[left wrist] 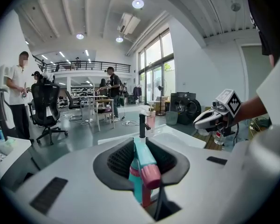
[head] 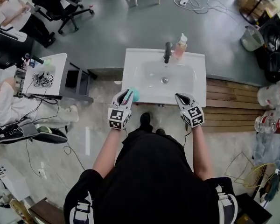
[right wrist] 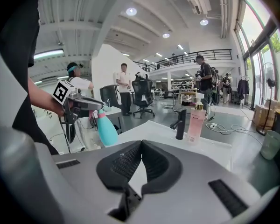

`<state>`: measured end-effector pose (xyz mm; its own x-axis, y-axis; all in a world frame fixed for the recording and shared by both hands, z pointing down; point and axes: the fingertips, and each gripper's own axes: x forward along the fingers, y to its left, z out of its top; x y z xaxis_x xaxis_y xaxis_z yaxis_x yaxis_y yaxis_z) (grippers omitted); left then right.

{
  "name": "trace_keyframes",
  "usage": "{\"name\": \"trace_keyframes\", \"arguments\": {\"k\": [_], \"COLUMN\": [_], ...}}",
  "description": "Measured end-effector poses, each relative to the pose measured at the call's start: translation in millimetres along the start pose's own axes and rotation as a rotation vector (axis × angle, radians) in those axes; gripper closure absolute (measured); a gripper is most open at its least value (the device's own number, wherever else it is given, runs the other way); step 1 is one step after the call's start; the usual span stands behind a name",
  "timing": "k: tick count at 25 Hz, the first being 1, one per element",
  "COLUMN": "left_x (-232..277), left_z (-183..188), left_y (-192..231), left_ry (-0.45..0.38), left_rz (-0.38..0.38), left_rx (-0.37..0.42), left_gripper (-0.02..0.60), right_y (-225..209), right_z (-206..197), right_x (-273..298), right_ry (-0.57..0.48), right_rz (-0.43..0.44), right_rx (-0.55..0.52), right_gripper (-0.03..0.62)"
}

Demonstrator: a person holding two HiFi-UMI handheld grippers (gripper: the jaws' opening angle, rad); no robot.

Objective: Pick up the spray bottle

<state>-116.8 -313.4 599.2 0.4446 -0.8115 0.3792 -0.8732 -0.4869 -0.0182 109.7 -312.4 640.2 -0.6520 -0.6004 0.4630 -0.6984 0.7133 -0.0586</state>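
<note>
The person stands square to the white washbasin [head: 144, 90], both forearms stretched forward and low, one claw at each near corner. The left claw [head: 127, 96] points slightly downward and is clenched on the teal spray bottle [left wrist: 141, 169]: its dark pads press the pink-collared neck and trigger head from both sides. The bottle's rounded body hangs beneath the claw at the basin's near-left edge. From the right gripper view the bottle looks clear of the basin top, though the angle makes that hard to swear to.

The right claw [head: 181, 97] points the same way at the near-right edge, well apart from the bottle. It carries nothing, and its two pads run together to a point at the tips, so it looks closed. Beyond both claws, at the basin's far rim, stand the black faucet [head: 167, 52] and, just beside it, a pink pump bottle [head: 180, 46].
</note>
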Motion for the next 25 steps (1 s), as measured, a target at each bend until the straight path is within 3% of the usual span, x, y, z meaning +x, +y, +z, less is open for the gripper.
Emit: {"name": "trace_keyframes", "arguments": {"k": [25], "left_x": [-33.1], "left_z": [-3.1], "left_y": [-63.2], "left_ry": [-0.015], "left_rz": [0.029], "left_rx": [-0.007], "left_gripper": [0.491], "right_y": [6.9], "right_z": [-23.6], "right_x": [-56.7], "right_ry": [-0.01], "right_rz": [0.027], "right_rx": [-0.042], "right_gripper": [0.579]}}
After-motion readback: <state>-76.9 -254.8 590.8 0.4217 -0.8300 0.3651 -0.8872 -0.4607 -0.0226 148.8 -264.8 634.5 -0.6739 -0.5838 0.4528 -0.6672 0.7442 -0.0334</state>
